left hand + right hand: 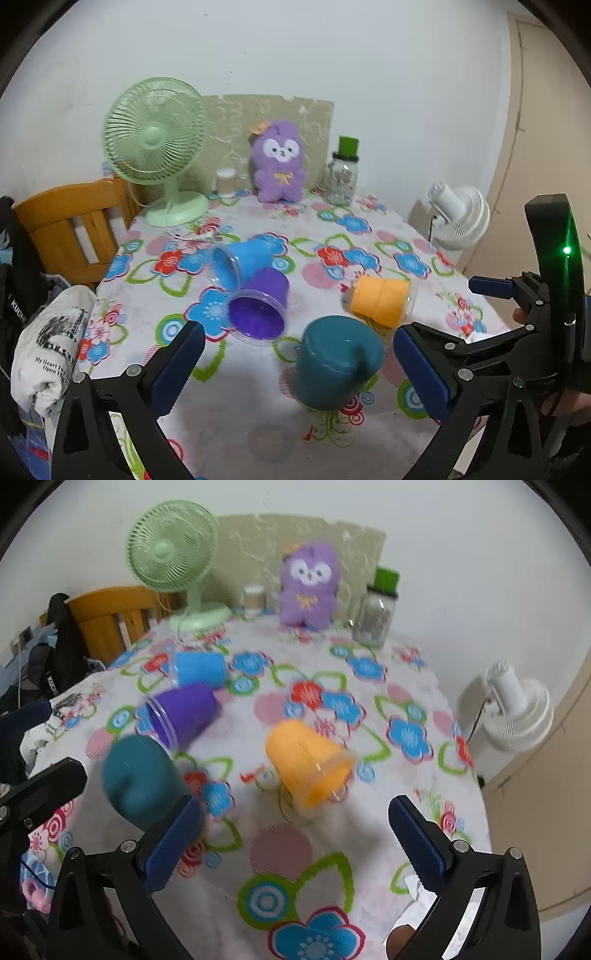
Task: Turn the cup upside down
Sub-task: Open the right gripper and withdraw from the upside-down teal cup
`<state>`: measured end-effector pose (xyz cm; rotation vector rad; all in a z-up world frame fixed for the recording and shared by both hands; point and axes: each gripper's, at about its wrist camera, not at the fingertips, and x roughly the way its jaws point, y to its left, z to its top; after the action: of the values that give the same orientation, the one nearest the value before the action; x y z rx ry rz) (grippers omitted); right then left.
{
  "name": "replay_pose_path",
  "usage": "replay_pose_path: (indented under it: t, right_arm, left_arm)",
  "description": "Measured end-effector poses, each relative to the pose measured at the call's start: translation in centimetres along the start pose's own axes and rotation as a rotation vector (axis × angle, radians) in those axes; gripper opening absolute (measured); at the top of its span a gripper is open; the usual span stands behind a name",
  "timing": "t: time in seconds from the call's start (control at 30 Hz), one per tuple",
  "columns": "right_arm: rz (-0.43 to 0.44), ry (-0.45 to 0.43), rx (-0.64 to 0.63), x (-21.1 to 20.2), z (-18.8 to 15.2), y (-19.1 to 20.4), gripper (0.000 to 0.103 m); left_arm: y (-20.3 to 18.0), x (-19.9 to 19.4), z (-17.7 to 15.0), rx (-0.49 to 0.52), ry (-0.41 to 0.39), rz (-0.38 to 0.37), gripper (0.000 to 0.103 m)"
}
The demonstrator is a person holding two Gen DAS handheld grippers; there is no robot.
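Observation:
A teal cup (334, 363) stands upside down on the flowered tablecloth (258, 424), between the open fingers of my left gripper (299, 373), untouched. It also shows in the right wrist view (142, 777), left of my right gripper (295, 843), which is open and empty. An orange cup (380, 301) (308, 762) lies on its side beyond the right gripper. A purple cup (260, 308) (183, 712) and a blue cup (242, 264) (199, 670) lie on their sides further back. The right gripper shows at the right edge of the left wrist view (491, 288).
At the table's back stand a green fan (159, 147), a purple plush toy (279, 162), a glass jar (343, 177) and a small white container (226, 182). A wooden chair (74, 225) and a bag (51, 350) are left. A white fan (461, 218) is right.

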<state>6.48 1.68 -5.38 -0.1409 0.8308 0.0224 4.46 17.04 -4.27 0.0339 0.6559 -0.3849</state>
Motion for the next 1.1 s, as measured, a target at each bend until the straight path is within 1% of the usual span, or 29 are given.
replay_pose_path:
  t: [0.17, 0.3, 0.4, 0.53, 0.77, 1.1]
  right_arm:
    - [-0.029, -0.043, -0.033, -1.4, 1.0, 1.3, 0.103]
    - [-0.024, -0.068, -0.042, -2.2, 1.5, 1.8, 0.103]
    - [-0.024, -0.077, -0.044, -2.5, 1.6, 2.1, 0.103]
    - [-0.020, -0.084, -0.048, -2.8, 1.6, 2.3, 0.103]
    - [-0.012, -0.096, -0.050, -3.5, 1.5, 2.5, 0.103]
    - [0.001, -0.102, -0.061, -3.9, 1.4, 2.8, 0.103]
  left_arm:
    - [1.1, -1.8, 0.1, -0.038, -0.047, 0.017, 0.103]
    - [2.1, -3.0, 0.2, -0.073, -0.085, 0.036, 0.103]
    - [2.6, -3.3, 0.2, -0.086, -0.088, 0.046, 0.103]
    - [2.9, -3.3, 0.1, -0.091, -0.091, 0.082, 0.103]
    - [3.1, -3.5, 0.0, -0.109, -0.091, 0.109, 0.103]
    - [3.3, -3.5, -0.2, -0.132, -0.088, 0.119, 0.103]
